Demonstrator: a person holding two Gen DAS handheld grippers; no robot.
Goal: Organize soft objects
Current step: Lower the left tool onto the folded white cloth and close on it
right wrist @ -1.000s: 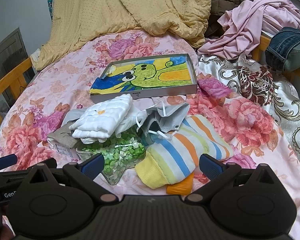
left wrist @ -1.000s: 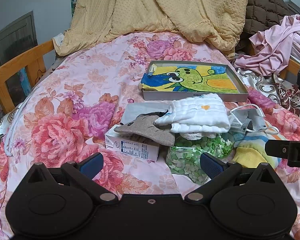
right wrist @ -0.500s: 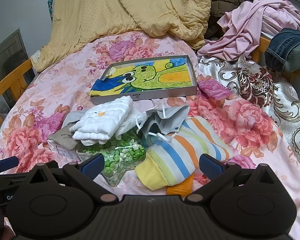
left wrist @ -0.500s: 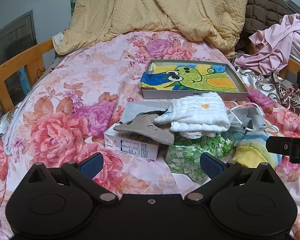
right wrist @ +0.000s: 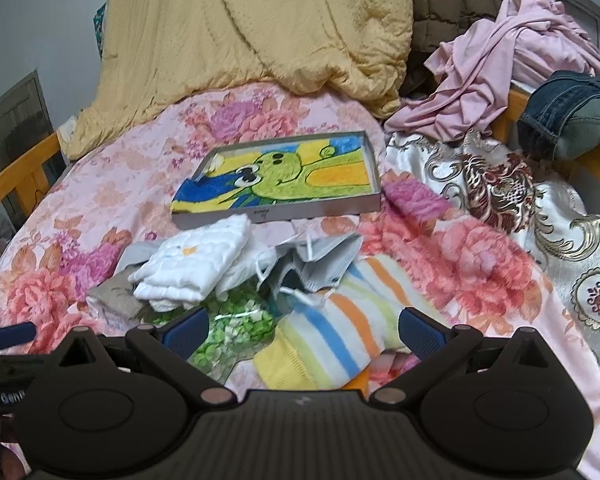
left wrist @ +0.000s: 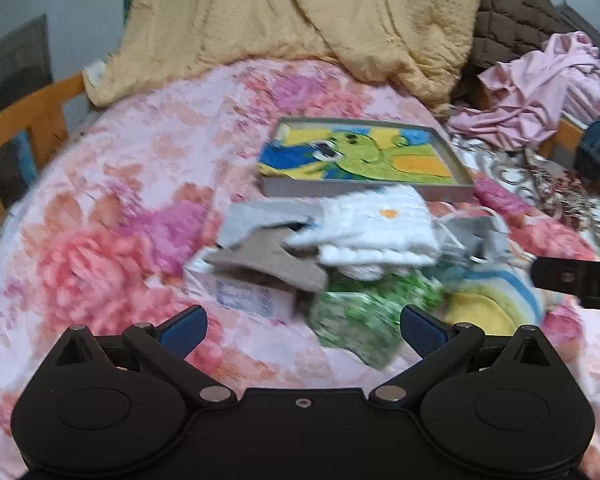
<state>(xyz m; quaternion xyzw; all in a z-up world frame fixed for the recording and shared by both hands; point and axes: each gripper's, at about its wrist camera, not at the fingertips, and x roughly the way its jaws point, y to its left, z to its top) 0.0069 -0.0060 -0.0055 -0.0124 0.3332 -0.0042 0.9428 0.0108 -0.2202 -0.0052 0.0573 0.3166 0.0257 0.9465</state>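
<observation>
A heap of soft things lies mid-bed on the floral bedspread (left wrist: 148,184). It holds a folded white cloth (left wrist: 376,228) (right wrist: 196,264), a grey-brown fabric piece (left wrist: 272,260), a striped sock (right wrist: 340,332) (left wrist: 496,300), a grey face mask (right wrist: 324,260) and a green-patterned bag (left wrist: 360,312) (right wrist: 236,324). My left gripper (left wrist: 302,326) hovers open just short of the bag and a small carton (left wrist: 248,296). Over the sock, my right gripper (right wrist: 302,326) is open and holds nothing.
A shallow grey tray with a green cartoon towel (left wrist: 364,156) (right wrist: 284,176) sits behind the heap. A yellow quilt (right wrist: 260,24), pink clothing (right wrist: 500,64) and jeans (right wrist: 572,116) pile at the back and right. Wooden bed rails (left wrist: 28,120) run along the left.
Both grippers have moved forward toward the heap, which now looms larger. The left wrist view is blurred by motion. Jaws have stayed open; nothing was grasped.
</observation>
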